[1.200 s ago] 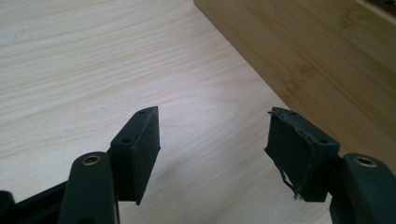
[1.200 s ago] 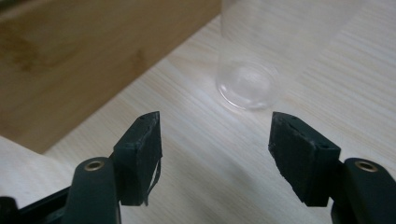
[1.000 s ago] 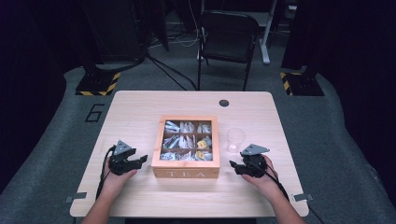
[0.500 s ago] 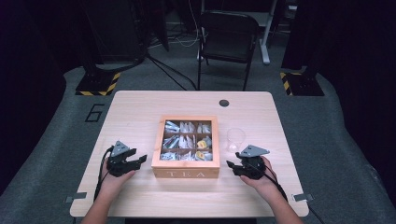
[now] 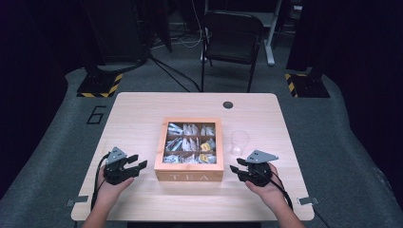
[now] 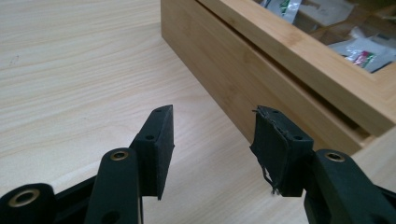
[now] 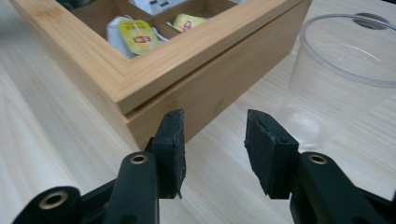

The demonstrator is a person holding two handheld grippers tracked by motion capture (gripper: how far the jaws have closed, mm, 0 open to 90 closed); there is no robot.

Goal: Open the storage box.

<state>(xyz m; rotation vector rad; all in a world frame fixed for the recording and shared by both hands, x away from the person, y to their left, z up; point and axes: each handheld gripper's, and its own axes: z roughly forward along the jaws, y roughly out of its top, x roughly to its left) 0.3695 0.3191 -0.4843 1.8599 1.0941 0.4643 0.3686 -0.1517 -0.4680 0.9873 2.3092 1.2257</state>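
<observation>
Here, in the high view, a wooden tea box point(image 5: 190, 150) sits at the middle of a pale table point(image 5: 142, 109), its lid shut over a clear pane, with sachets showing in its compartments and "TEA" on the near wall. A clear cup point(image 5: 240, 142) stands just to the right of the box, apart from it. A dark round hole point(image 5: 228, 104) lies beyond the box, toward the far right of the table. The left gripper point(image 5: 135, 167) rests on the table to the left of the box's near corner, held in a hand point(image 5: 110, 189), its jaws spread and nothing between them. The right gripper point(image 5: 237, 171) lies to the right of the box's near corner, nearer than the cup, in the other hand point(image 5: 264, 185), jaws likewise parted and empty. A black chair point(image 5: 232, 42) stands on the floor well beyond the box.

In the left gripper view, the gripper point(image 6: 212, 135) points at the box's point(image 6: 261, 79) side wall, close but not touching; sachets point(image 6: 369, 51) show under the pane.

In the right gripper view, the gripper point(image 7: 214, 140) faces the box's point(image 7: 196, 79) corner, with the cup point(image 7: 348, 74) just right of the box. Yellow sachets point(image 7: 135, 35) lie inside.
</observation>
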